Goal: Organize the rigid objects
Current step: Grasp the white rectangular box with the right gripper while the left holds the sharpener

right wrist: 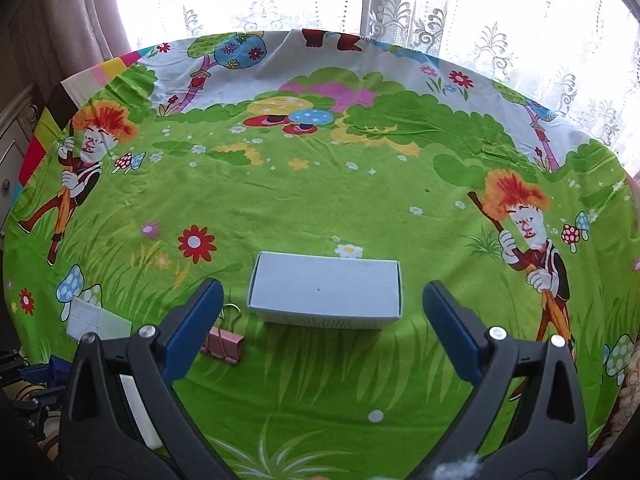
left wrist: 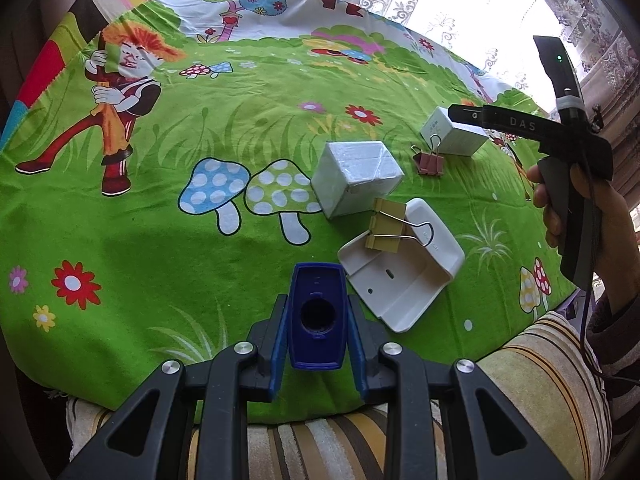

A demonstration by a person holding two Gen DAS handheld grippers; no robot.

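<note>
Blue plastic piece [left wrist: 316, 320] sits clamped upright between the left gripper's [left wrist: 317, 334] fingers, low over the cartoon tablecloth [left wrist: 160, 208]. Right gripper [right wrist: 322, 330] hovers level, jaws spread wide, facing the white box [right wrist: 325, 290]; pink binder clip [right wrist: 225, 343] just beside.

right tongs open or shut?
Open. In the right wrist view the tongs stand wide apart, nothing between the pads; the white box sits on the cloth just ahead of them, untouched.
</note>
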